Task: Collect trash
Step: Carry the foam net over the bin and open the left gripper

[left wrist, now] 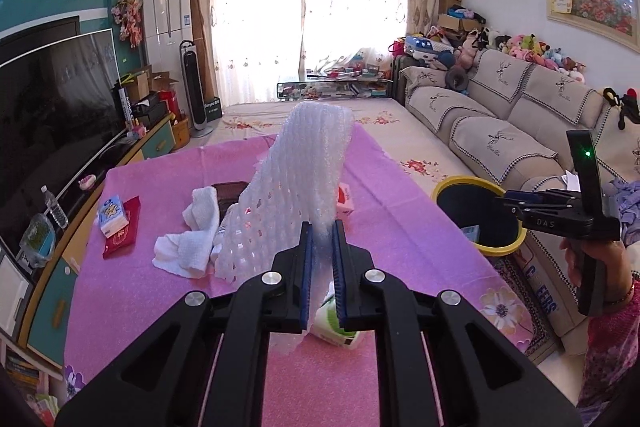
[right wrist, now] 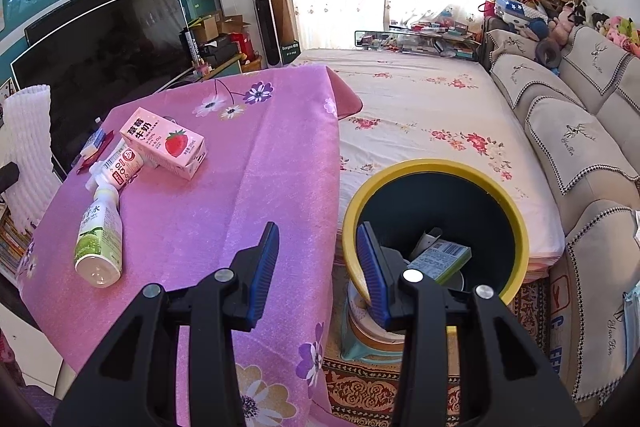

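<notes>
My left gripper (left wrist: 321,241) is shut on a white foam net sleeve (left wrist: 292,187) and holds it up above the pink table (left wrist: 400,227); the sleeve also shows at the left edge of the right wrist view (right wrist: 28,147). My right gripper (right wrist: 318,259) is open and empty, over the table's right edge beside the yellow-rimmed dark bin (right wrist: 516,219), which holds a green carton (right wrist: 440,259). The bin shows in the left view (left wrist: 460,185) too. On the table lie a strawberry milk carton (right wrist: 168,147), a green-label bottle (right wrist: 100,239) and a small white bottle (right wrist: 126,163).
A white towel (left wrist: 192,231), a blue-and-white box (left wrist: 112,215) and a red packet (left wrist: 124,231) lie on the table. A floral bed (right wrist: 432,115) lies behind the bin, a sofa (right wrist: 580,147) on the right, a TV (right wrist: 100,67) on the left.
</notes>
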{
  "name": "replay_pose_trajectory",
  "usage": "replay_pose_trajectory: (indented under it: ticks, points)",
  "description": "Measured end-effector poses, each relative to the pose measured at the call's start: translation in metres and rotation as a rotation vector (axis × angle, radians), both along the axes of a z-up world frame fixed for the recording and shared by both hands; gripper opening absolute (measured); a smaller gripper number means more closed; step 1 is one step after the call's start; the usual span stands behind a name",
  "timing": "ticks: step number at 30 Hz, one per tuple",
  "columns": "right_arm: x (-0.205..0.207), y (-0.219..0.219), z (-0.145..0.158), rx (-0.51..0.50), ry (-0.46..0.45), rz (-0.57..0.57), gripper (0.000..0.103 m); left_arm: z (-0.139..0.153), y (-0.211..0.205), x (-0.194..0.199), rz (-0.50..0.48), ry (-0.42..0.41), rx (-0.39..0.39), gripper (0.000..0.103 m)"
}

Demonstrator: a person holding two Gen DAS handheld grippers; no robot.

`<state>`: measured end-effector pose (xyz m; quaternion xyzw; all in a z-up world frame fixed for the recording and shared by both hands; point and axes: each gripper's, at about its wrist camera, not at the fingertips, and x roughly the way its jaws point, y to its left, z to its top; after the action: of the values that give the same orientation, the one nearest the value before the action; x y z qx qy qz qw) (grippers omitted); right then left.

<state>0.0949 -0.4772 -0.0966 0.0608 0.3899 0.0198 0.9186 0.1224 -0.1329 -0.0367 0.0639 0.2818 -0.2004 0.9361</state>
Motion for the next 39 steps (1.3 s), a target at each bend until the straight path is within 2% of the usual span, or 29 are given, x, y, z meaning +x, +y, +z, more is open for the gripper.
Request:
replay_pose_trajectory:
  ticks: [9, 19, 26, 34, 35, 37, 38, 39]
  points:
    - [-0.028, -0.036, 0.016, -0.031, -0.039, -0.094, 0.039, 0.001, -0.088, 0.012, -0.172, 0.027, -0.005, 0.01]
    - [-0.054, -0.082, 0.019, -0.043, -0.048, -0.195, 0.039, -0.02, -0.223, 0.046, -0.355, 0.092, -0.004, 0.01]
    - [-0.065, -0.112, 0.017, -0.049, -0.043, -0.264, 0.039, -0.044, -0.311, 0.079, -0.381, 0.113, 0.035, 0.01]
    - [-0.079, -0.14, 0.018, -0.048, -0.047, -0.321, 0.039, -0.08, -0.379, 0.117, -0.375, 0.185, 0.082, 0.011]
    - [-0.081, -0.143, 0.018, -0.047, -0.047, -0.326, 0.039, -0.085, -0.386, 0.12, -0.371, 0.196, 0.088, 0.014]
    - [-0.081, -0.148, 0.017, -0.044, -0.046, -0.333, 0.039, -0.095, -0.394, 0.126, -0.351, 0.203, 0.109, 0.036]
    - [-0.082, -0.149, 0.017, -0.042, -0.045, -0.336, 0.04, -0.098, -0.397, 0.127, -0.341, 0.201, 0.119, 0.072]
    - [-0.082, -0.15, 0.016, -0.04, -0.044, -0.339, 0.04, -0.097, -0.396, 0.126, -0.33, 0.185, 0.114, 0.09]
